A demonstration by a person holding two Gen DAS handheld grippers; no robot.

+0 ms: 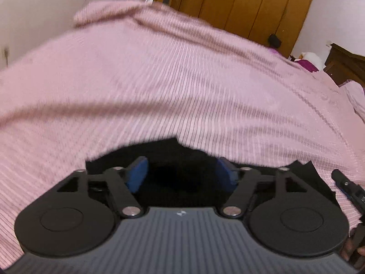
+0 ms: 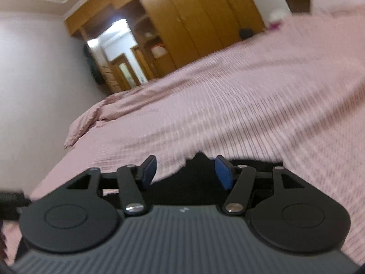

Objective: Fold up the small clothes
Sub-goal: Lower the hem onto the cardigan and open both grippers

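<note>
Lying on the pink bedspread (image 1: 182, 80), the black garment (image 1: 173, 175) sits directly beneath both tongs. Left tongs (image 1: 180, 173) gape wide over its middle; right tongs (image 2: 186, 171) stand wide above its pointed edge, holding nothing.

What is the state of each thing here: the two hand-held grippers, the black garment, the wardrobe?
Left hand-held gripper: open, over the black garment.
Right hand-held gripper: open, nothing gripped.
Black garment: lying on the pink bedspread.
Wardrobe: doors shut.
</note>
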